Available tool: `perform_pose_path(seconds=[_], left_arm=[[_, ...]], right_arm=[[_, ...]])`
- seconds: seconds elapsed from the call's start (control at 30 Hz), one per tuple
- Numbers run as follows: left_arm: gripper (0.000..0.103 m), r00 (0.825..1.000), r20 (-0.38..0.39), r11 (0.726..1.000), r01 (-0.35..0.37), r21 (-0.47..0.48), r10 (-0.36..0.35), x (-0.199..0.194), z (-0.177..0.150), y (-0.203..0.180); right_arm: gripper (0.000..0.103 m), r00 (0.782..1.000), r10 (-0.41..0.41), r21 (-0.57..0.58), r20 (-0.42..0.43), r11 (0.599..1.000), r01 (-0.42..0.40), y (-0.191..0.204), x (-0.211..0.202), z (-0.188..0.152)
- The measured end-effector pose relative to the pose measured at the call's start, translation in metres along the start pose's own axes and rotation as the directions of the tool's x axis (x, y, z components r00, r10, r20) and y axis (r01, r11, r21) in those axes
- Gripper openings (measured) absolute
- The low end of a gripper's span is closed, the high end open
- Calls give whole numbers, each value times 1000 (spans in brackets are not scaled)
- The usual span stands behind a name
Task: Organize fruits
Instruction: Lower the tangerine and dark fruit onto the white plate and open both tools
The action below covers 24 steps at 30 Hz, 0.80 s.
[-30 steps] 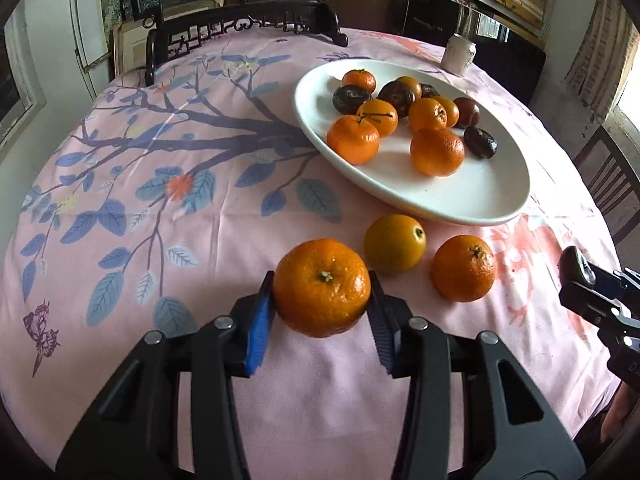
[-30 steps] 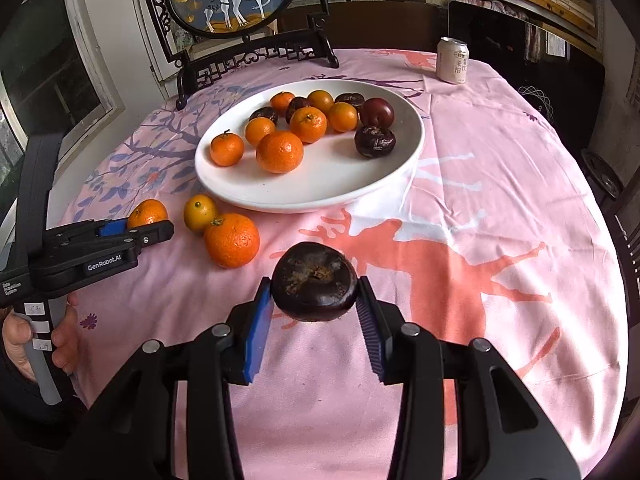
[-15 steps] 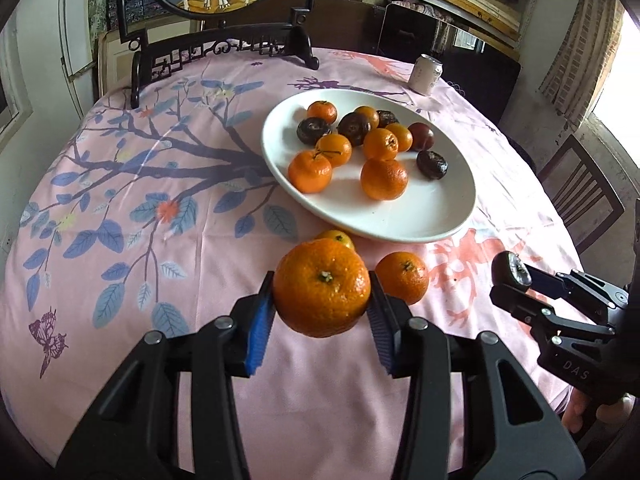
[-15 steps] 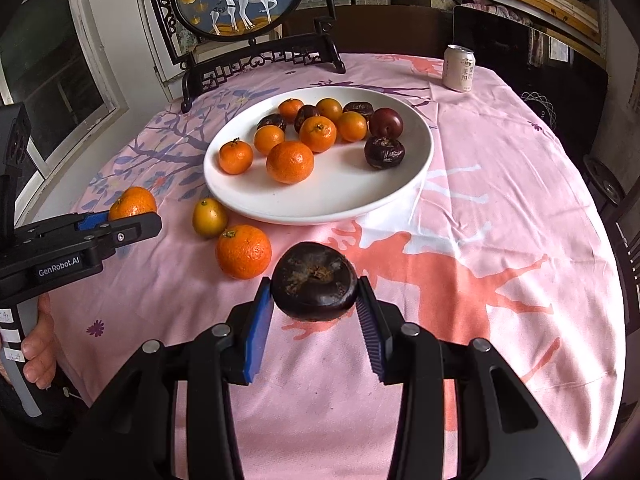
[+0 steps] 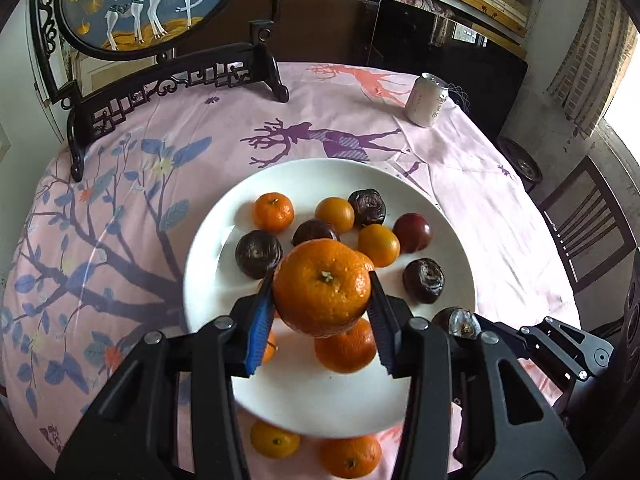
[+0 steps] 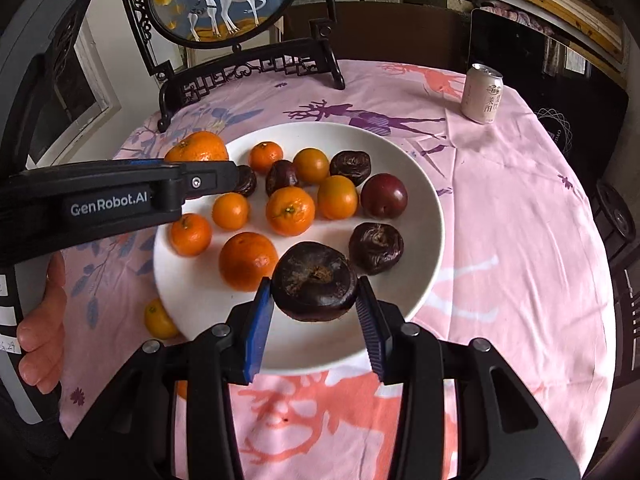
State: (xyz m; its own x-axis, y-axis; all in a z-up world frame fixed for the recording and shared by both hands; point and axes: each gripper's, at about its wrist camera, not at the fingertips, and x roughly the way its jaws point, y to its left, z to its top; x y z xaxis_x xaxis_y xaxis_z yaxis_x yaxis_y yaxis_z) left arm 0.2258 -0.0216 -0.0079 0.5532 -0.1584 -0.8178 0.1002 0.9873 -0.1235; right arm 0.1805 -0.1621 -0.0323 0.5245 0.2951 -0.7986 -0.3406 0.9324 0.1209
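White plate (image 6: 432,208): fruit fills the far half; the near rim area is bare. Left gripper (image 5: 320,318) is clamped on a tangerine (image 5: 322,294) above plate centre. Right gripper (image 6: 314,320) is clamped on a dark wrinkled fruit (image 6: 314,280) above the near rim.

The tablecloth (image 5: 472,208) is pale pink, printed with blue leaves, purple branches and coral deer (one deer purple). The plate (image 6: 420,196) is plain white. Tangerines (image 6: 290,211) are bright orange, passion fruits (image 6: 376,247) wrinkled dark brown-purple, the can (image 6: 482,94) cream.
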Motion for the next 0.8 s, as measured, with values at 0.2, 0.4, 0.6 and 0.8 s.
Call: perform_pose_path(seconds=[0.2,0.4,0.6,0.8], left_arm=[[45,999,-53,1000,2,-11,-3,29,4,2],[45,998,-55,1000,0,-23,-1,38,10,5],[86,999,33,999,-16,-37,18,19,17,7],[93,989,146,1000,-19,-9,20,-49,-9,11]], right_arm=[[42,999,10,22,-34,1000,-10,-11,25,13],[43,1000,12,7,-26,1000,-12,-8,33,21],[66,997,-68,-11,24,998,69,-6,24,22],[68,995,-83,21,60,996,82,-8,-22,0]])
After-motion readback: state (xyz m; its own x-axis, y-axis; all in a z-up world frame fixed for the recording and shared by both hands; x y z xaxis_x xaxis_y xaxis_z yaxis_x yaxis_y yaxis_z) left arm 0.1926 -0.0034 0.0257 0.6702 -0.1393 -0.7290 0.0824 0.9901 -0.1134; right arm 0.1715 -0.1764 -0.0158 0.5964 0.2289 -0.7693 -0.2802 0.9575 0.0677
